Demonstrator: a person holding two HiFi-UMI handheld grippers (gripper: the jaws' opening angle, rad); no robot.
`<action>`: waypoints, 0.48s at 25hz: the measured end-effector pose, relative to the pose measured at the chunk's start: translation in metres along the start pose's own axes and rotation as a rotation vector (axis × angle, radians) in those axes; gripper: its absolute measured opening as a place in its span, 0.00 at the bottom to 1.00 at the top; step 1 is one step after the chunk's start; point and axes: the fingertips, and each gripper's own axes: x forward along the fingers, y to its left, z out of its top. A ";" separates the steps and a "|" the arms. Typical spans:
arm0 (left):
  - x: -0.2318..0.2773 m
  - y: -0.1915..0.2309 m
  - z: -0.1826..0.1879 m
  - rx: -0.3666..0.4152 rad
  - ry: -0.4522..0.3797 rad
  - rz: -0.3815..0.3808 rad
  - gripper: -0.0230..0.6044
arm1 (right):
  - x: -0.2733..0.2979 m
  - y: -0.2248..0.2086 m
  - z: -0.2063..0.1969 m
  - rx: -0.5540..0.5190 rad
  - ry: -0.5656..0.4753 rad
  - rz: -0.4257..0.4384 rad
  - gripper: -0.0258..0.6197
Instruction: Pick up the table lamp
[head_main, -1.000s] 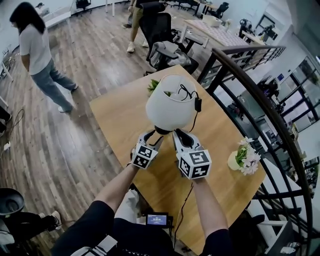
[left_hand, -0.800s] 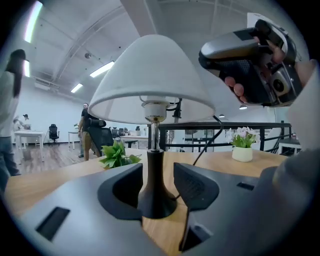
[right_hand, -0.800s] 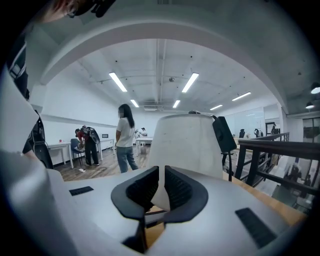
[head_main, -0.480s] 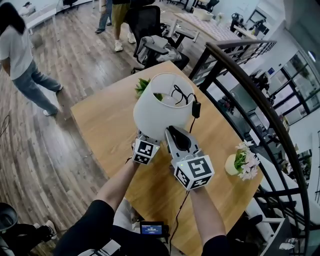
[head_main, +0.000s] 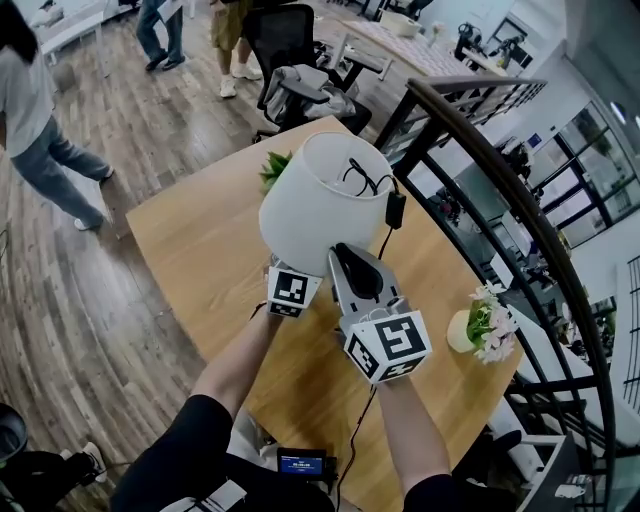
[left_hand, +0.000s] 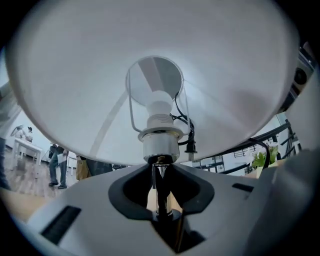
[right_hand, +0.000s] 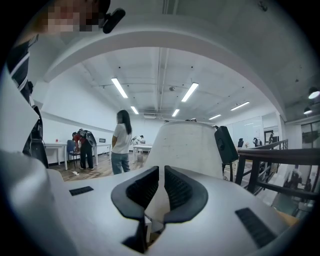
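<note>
Above the wooden table (head_main: 185, 235), left gripper (left_hand: 160, 196) clamps lamp stem (left_hand: 158, 182), right gripper (right_hand: 161, 192) pinches shade (right_hand: 189, 147).

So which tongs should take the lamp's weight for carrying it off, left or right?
Left. The left tongs are shut on the metal stem just under the socket, a rigid part. The right tongs only pinch the shade at its rim, which would probably flex.

Grey shells and black pads (right_hand: 182, 192) on the left gripper (left_hand: 159, 200) and right gripper (right_hand: 161, 192); each carries a white cube (head_main: 387, 345) with black square markers; wearer's sleeves (head_main: 185, 450) short, dark
</note>
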 end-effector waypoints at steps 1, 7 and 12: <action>0.002 0.000 -0.001 -0.006 0.001 -0.002 0.19 | 0.001 -0.001 0.001 0.000 -0.002 -0.004 0.13; 0.013 0.001 -0.002 0.000 0.009 0.005 0.16 | 0.009 -0.009 0.004 -0.013 -0.013 -0.026 0.13; 0.013 0.002 -0.001 0.001 0.025 -0.003 0.16 | 0.009 -0.009 0.007 -0.023 -0.029 -0.022 0.13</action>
